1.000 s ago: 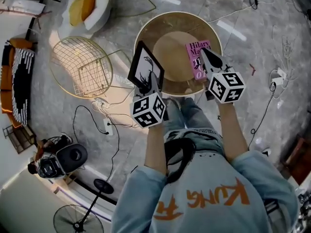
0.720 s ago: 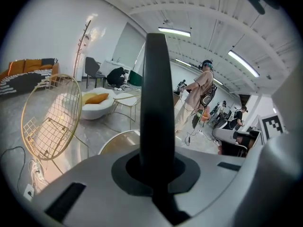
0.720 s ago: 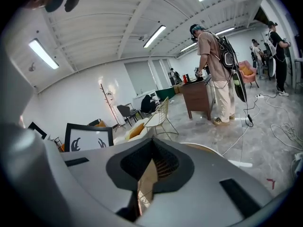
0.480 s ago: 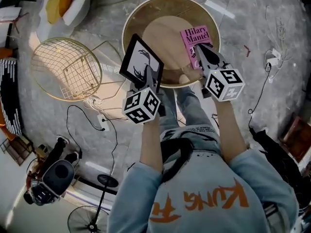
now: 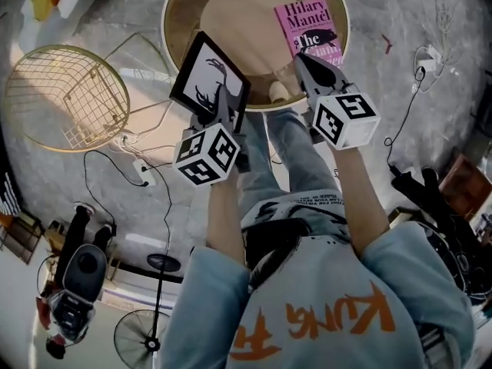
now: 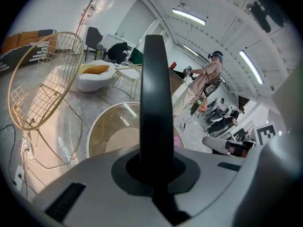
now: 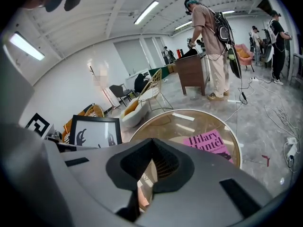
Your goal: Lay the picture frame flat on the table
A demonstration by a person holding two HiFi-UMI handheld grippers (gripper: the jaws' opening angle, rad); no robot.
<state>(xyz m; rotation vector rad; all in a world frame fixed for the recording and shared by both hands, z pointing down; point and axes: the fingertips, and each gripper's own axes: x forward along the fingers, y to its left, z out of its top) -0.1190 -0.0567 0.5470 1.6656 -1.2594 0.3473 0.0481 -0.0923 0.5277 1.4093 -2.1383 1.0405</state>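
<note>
The picture frame is black, with a dark silhouette on white. It hangs tilted above the near left rim of the round glass table, clear of the top. My left gripper is shut on its lower edge. In the left gripper view the frame shows edge-on as a dark upright bar between the jaws of that gripper. My right gripper is shut on nothing and hovers at the table's near edge, just short of a pink book. The right gripper view shows the frame at the left and the book on the glass.
A gold wire chair stands left of the table. Cables and a power strip lie on the floor beside my legs. A fan and camera gear are at the lower left. A person stands beyond the table.
The head view has shifted, so the table now sits higher in the picture. The left gripper still holds the frame, now a little nearer the table's near rim. The right gripper stays shut.
</note>
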